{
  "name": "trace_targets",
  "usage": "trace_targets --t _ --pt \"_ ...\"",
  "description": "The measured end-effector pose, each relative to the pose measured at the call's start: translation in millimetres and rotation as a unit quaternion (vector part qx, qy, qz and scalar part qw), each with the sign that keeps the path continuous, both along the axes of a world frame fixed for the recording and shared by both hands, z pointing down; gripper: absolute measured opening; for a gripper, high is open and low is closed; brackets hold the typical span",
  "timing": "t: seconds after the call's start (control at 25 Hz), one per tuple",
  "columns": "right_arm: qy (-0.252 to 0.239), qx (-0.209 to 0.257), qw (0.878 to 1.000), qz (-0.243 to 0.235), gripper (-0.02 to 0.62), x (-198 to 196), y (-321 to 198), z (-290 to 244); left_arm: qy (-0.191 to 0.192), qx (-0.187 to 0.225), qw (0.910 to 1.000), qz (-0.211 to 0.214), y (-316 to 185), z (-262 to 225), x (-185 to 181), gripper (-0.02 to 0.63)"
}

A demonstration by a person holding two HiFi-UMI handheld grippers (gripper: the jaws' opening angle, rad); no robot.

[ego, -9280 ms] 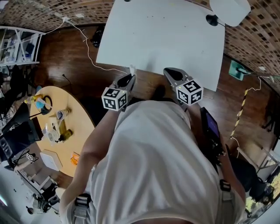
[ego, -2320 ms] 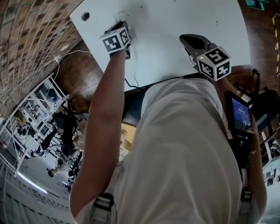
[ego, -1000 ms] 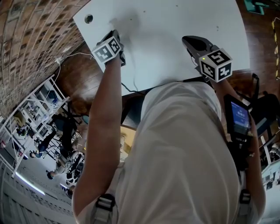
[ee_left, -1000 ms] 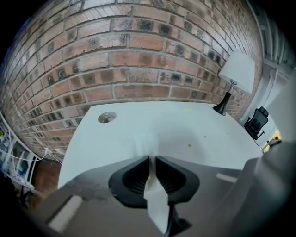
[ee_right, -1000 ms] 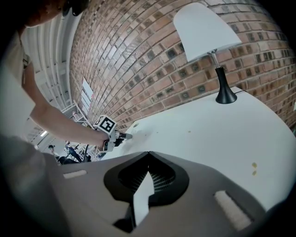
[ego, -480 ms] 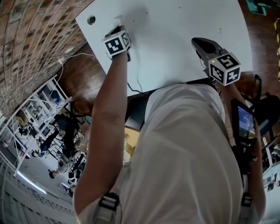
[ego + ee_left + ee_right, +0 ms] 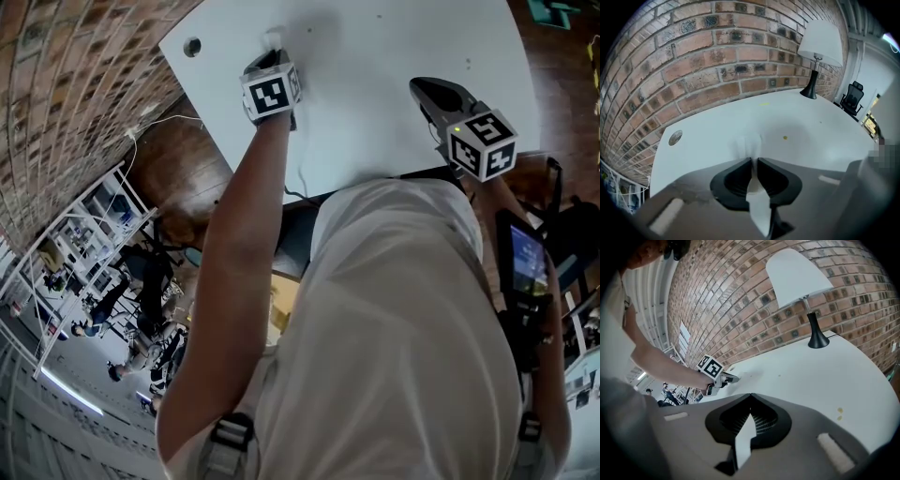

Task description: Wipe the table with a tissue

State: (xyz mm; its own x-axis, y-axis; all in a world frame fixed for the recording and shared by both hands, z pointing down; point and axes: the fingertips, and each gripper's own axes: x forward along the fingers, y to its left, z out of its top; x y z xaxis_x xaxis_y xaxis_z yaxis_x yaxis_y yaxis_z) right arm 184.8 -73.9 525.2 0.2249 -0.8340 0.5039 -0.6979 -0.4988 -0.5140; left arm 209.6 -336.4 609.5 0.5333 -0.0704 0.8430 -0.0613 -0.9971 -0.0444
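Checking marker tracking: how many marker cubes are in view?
2 marker cubes. One cube sits on the left gripper, over the table's far-left part; the other cube sits on the right gripper, near the table's front edge. None seems hidden.

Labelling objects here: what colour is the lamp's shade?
White lampshade, clearest in the right gripper view.

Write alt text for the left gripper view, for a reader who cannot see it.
The left gripper, shut on a white tissue, holds its end on a white table. Behind stand a brick wall and, far right, a lamp with a white shade.
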Motion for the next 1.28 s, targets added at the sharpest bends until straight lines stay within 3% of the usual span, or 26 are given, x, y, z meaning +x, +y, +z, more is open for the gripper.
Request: trace_targets --t 0.24,0.4,0.56,0.64,0.8,1.0,1.12,1.2,1.28 --pt "0.000 -0.015 1.000 0.003 0.008 6 17 0 0.000 -0.044 0.9990 0.001 16 6 5 0.049" --pt "0.001 -0.002 1.000 -0.004 0.008 9 5 1 0.000 -0.020 0.9997 0.013 9 -2 10 0.049" --pt "0.001 0.002 1.000 -0.005 0.008 10 6 0 0.004 0.002 0.9976 0.069 30 -2 12 0.048" --pt "0.001 0.004 1.000 -0.008 0.008 10 4 0 0.005 0.000 0.9976 0.070 30 1 12 0.048" --pt "-0.002 -0.002 1.000 -0.012 0.008 6 11 3 -0.006 -0.037 0.9972 0.065 42 4 7 0.048" --pt "-0.003 0.006 1.000 -0.008 0.008 7 6 -2 -0.004 -0.128 0.9879 0.087 65 -4 2 0.048" --pt "-0.002 0.008 1.000 -0.009 0.008 8 5 -3 0.047 -0.143 0.9878 0.038 47 -15 8 0.049" --pt "-0.001 0.007 1.000 -0.005 0.008 9 7 -2 0.062 -0.128 0.9898 -0.005 24 -17 17 0.049" --pt "-0.002 0.006 1.000 -0.002 0.008 9 11 -1 0.065 -0.118 0.9908 -0.018 13 -14 24 0.051"
